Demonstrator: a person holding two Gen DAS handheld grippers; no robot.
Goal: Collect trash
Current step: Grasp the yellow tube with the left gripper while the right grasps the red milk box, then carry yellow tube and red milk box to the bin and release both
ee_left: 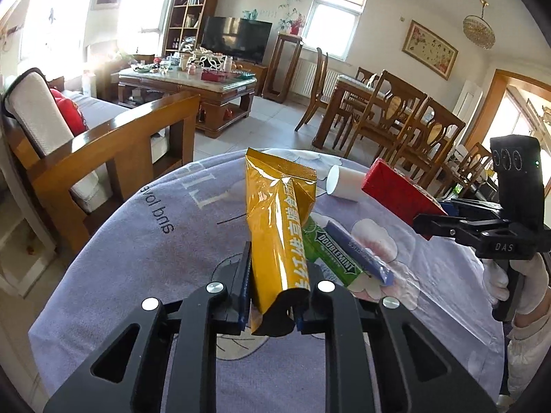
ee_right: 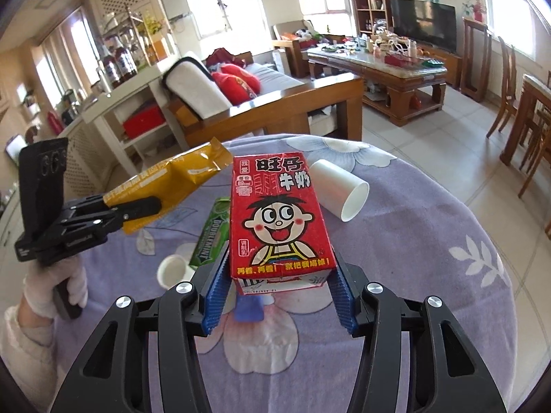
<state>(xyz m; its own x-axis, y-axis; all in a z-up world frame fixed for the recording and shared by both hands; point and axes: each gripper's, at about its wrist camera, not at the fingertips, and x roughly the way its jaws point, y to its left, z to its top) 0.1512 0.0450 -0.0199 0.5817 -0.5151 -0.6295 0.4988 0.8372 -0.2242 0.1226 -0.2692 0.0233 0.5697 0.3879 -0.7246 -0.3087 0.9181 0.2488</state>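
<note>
My left gripper is shut on the lower end of a yellow foil packet, which is lifted off the purple floral tablecloth. In the right wrist view the same packet sticks out of the left gripper. My right gripper is shut on a red milk carton, with a blue pad pressed on each side. The carton is held above the cloth. Below lie a green gum pack, a blue wrapper and a tipped white paper cup.
A small white cup lies near the gum pack. A wooden sofa stands beyond the round table's far edge, with a cluttered coffee table behind it. Dining chairs stand to the right. Gloved hands hold both grippers.
</note>
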